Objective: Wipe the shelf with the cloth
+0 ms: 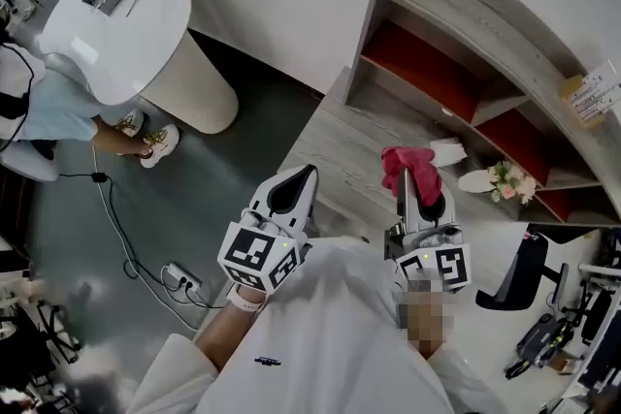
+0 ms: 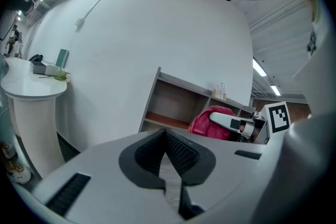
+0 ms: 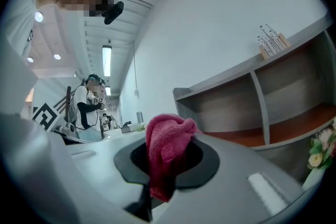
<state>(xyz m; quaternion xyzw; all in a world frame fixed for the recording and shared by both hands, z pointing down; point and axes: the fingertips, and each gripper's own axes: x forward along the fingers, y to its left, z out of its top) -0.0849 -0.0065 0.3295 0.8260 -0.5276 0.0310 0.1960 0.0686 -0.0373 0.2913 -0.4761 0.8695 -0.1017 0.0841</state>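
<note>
The pink cloth is bunched at the tip of my right gripper, whose jaws are shut on it; up close the pink cloth pokes up out of the right gripper. From the left gripper view the same cloth shows in front of the shelf. The wooden shelf has red-lined compartments and stands on a grey wood-grain table. My left gripper hovers over the table's near left edge, its jaws shut with nothing between them.
A small vase of flowers and a white paper lie on the table by the shelf. A small box sits on the shelf's top. At the far left stands a round white table, with a person beside it. Cables and a power strip lie on the floor.
</note>
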